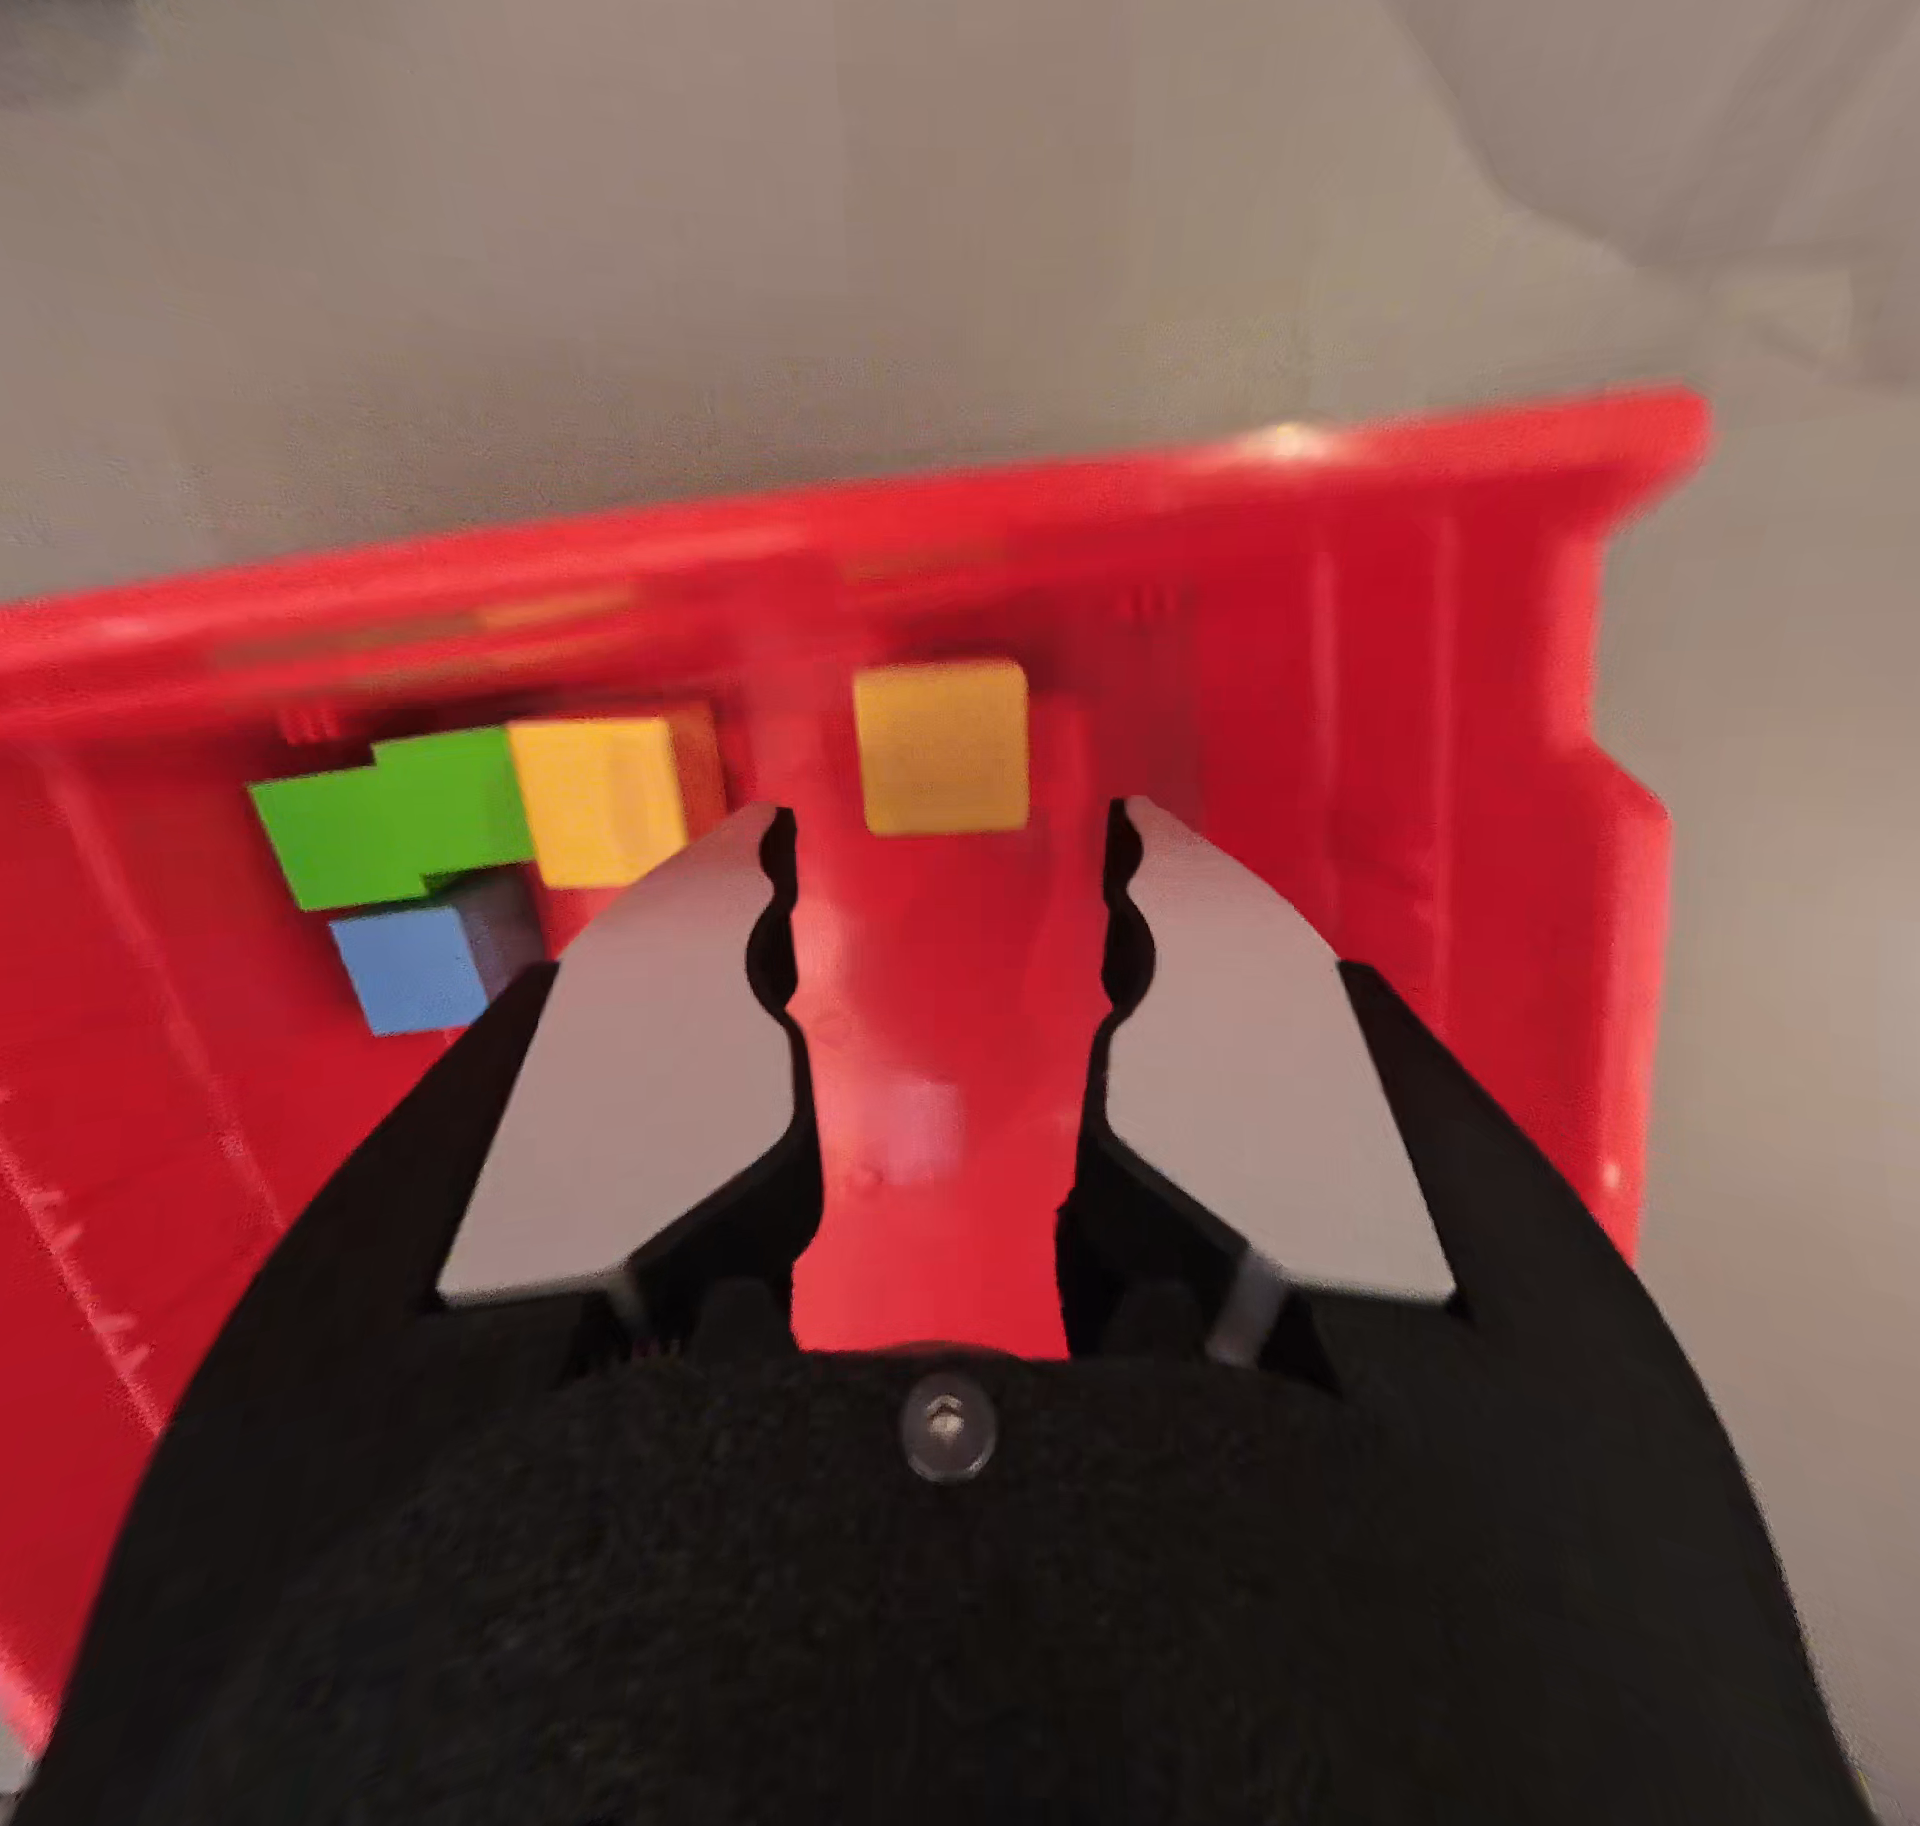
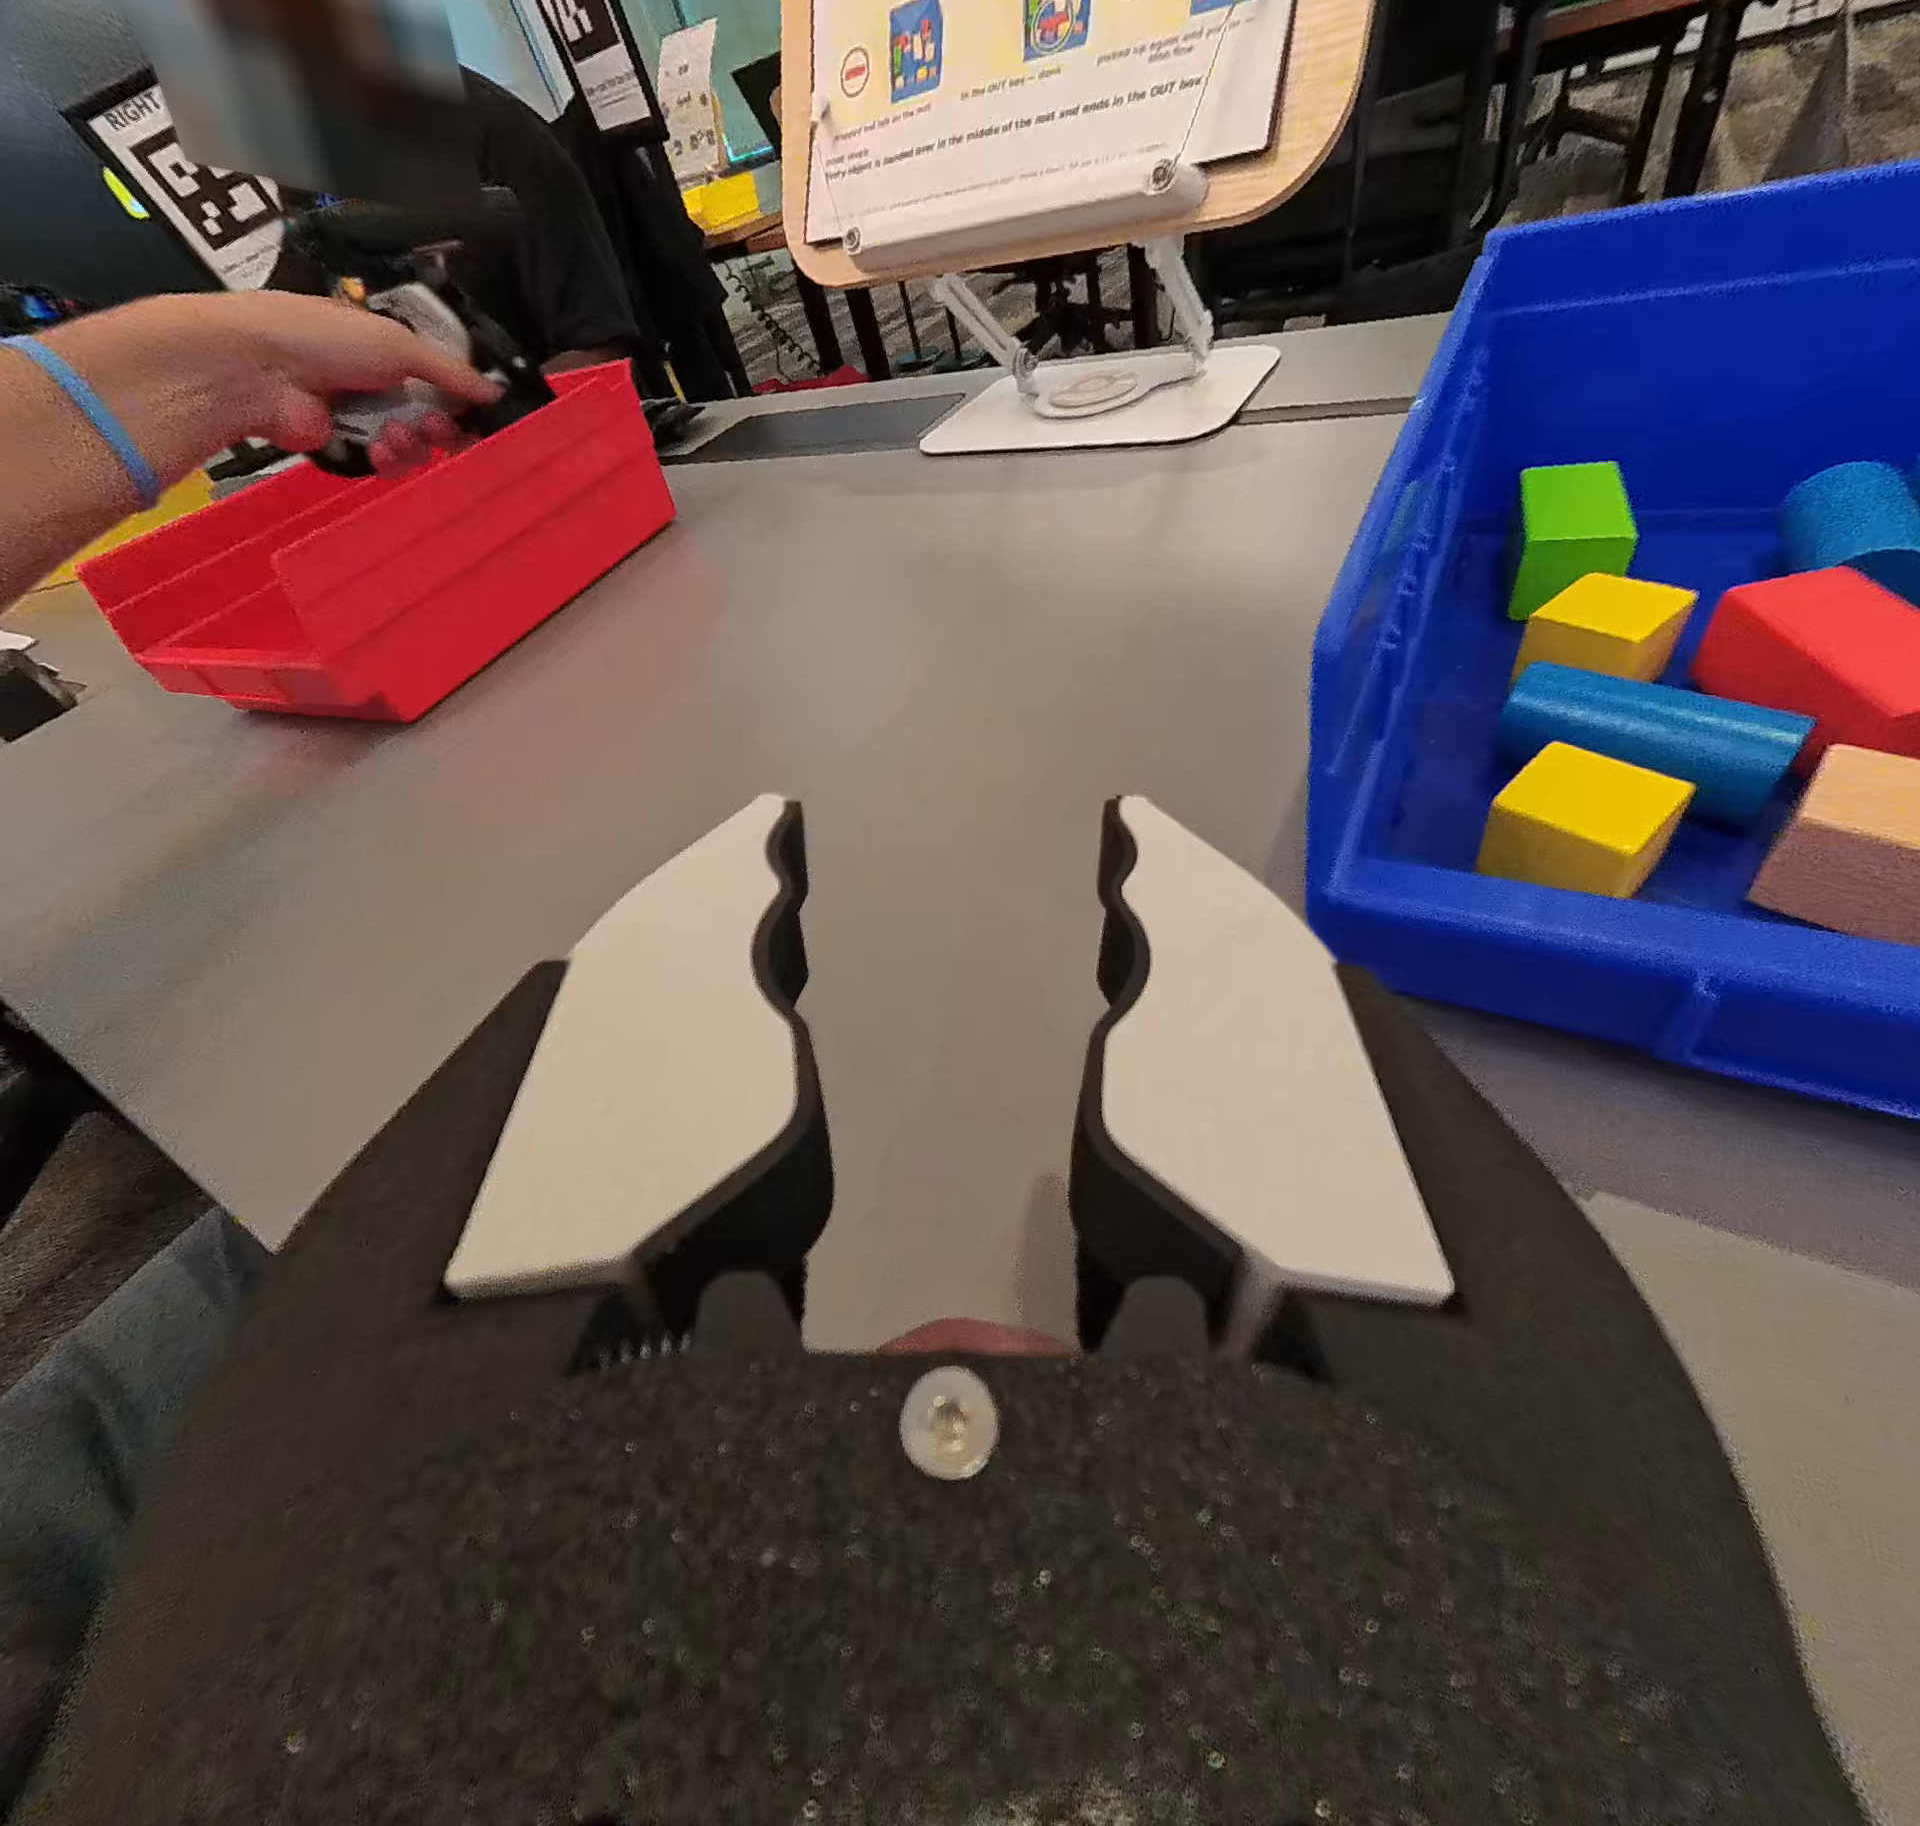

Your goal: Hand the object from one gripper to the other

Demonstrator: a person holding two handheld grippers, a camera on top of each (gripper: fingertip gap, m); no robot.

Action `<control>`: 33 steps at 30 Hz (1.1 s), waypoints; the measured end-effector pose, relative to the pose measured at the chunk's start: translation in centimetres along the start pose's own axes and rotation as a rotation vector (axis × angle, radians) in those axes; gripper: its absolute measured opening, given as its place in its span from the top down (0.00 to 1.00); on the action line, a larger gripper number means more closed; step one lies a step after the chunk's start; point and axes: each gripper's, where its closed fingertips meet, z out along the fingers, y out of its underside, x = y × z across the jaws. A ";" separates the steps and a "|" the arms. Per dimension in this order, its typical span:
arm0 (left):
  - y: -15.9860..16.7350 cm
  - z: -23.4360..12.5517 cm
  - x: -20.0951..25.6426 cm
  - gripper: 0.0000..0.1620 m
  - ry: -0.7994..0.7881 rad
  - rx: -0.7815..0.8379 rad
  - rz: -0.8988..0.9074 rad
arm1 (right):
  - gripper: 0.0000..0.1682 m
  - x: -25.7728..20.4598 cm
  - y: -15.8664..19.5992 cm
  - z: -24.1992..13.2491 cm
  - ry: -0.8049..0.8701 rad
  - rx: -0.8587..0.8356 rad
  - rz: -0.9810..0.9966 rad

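Left gripper (image 1: pixel 943 820): my jaws spread, empty, over red bin (image 1: pixel 1455 550). Right gripper (image 2: pixel 951 810): spread, empty. Risk: yellow cube (image 1: pixel 940 746) hugs wall; jaws may nudge it.

Grey table (image 2: pixel 935 633) — beyond it, a tilted instruction board (image 2: pixel 1049 72) on a stand.

The left gripper (image 1: pixel 943 820) points down into a red bin (image 1: pixel 1299 571), its jaws parted with nothing between them. Just beyond the fingertips a yellow cube (image 1: pixel 940 746) lies alone on the bin floor. To its left a second yellow block (image 1: pixel 597 802) touches a green block (image 1: pixel 390 815), with a blue cube (image 1: pixel 416 968) just below them. Grey bench (image 1: pixel 831 218) lies beyond the bin.
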 end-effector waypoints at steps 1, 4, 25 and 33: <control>-0.3 0.6 -0.2 0.65 -0.012 -0.006 -0.010 | 0.68 -0.1 0.2 0.2 -0.008 -0.008 0.005; -0.3 2.1 -0.2 0.70 -0.022 -0.063 -0.016 | 0.68 -0.4 0.8 0.6 -0.026 -0.031 0.011; 6.6 -20.0 6.8 0.79 1.235 0.457 -0.201 | 0.68 -2.6 -0.2 2.0 -0.199 -0.051 -0.170; 13.5 -20.4 22.5 0.79 1.415 0.236 -0.199 | 0.68 -9.7 -5.4 9.5 -0.586 0.029 -0.387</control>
